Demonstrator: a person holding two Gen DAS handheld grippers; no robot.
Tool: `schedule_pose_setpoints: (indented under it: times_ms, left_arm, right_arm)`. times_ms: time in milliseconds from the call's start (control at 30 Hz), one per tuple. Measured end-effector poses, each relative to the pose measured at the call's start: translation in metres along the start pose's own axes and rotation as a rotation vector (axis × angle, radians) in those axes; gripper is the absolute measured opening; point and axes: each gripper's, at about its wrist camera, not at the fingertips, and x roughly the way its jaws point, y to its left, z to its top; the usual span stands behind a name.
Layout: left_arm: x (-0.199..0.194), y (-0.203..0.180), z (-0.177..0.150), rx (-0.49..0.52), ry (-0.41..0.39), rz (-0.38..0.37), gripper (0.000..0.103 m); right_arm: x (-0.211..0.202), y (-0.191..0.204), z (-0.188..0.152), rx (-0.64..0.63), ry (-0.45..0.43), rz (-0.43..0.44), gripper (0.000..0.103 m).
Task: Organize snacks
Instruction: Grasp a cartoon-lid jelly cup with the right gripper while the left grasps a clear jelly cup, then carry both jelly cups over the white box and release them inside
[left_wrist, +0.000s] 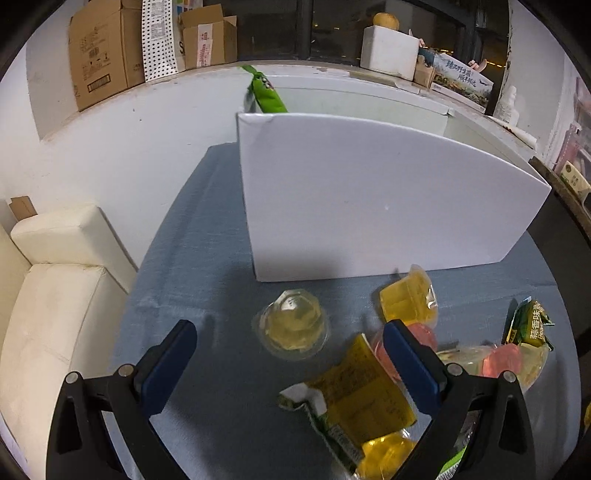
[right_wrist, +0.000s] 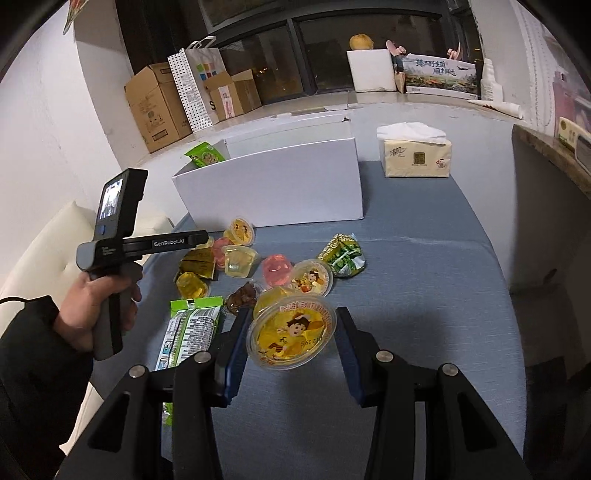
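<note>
The right gripper (right_wrist: 291, 345) holds a yellow jelly cup (right_wrist: 291, 332) by its rim. Carry it level over the white box (right_wrist: 273, 192) ahead. The left gripper (left_wrist: 290, 363) hangs wide open.

Plastic sheen, matt card and woven cloth on my counter.
I see blue-grey woven cloth, matt and faintly ribbed, covering the counter (right_wrist: 424, 280). The white box (left_wrist: 369, 192) looks like smooth matt card. My right tongs (right_wrist: 291, 343), matt black plastic with silvery metal rivets and blue pads, hold a jelly cup (right_wrist: 291, 332) of clear glossy plastic under a shiny printed film lid. The green snack packets (right_wrist: 341, 254) are crinkled glossy foil. The tissue pack (right_wrist: 415, 151) wears soft-sheen wrap, the sofa (left_wrist: 55, 295) cream leather-like hide, the cartons (right_wrist: 155, 107) dull brown corrugated cardboard.
</note>
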Motion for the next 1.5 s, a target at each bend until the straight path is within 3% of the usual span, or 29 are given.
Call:
schedule_pose_setpoints:
  times_ms: [67, 100, 200, 467, 733, 867, 1067, 1267, 1500]
  left_arm:
    - [0.004, 0.001, 0.001, -0.002, 0.0, -0.01, 0.097]
    - [0.006, 0.0, 0.001, 0.002, 0.004, -0.005, 0.086]
    - [0.011, 0.001, 0.0, -0.001, 0.021, -0.009, 0.036]
    - [0.001, 0.003, -0.004, 0.014, 0.001, -0.033, 0.036]
    - [-0.064, -0.009, -0.008, 0.076, -0.103, -0.095, 0.036]
    - [-0.098, -0.016, 0.0, 0.099, -0.164, -0.131, 0.036]
    - [-0.129, -0.027, 0.039, 0.144, -0.257, -0.129, 0.036]
    - [-0.123, -0.027, 0.08, 0.125, -0.291, -0.124, 0.036]
    - [-0.072, -0.037, 0.123, 0.136, -0.226, -0.095, 0.036]
  right_arm:
    - [0.001, 0.0, 0.0, 0.002, 0.002, -0.003, 0.048]
    - [0.0, 0.0, 0.0, 0.003, 0.0, -0.002, 0.048]
    - [0.002, 0.002, -0.001, -0.001, 0.007, 0.002, 0.048]
    - [0.006, 0.009, 0.0, -0.009, 0.006, 0.015, 0.048]
    - [0.014, 0.021, 0.013, -0.026, -0.007, 0.034, 0.048]
    - [0.021, 0.024, 0.036, -0.04, -0.033, 0.041, 0.048]
    - [0.037, 0.027, 0.087, -0.062, -0.086, 0.08, 0.049]
    - [0.058, 0.024, 0.153, -0.086, -0.142, 0.069, 0.049]
    - [0.107, 0.009, 0.205, -0.077, -0.098, 0.033, 0.049]
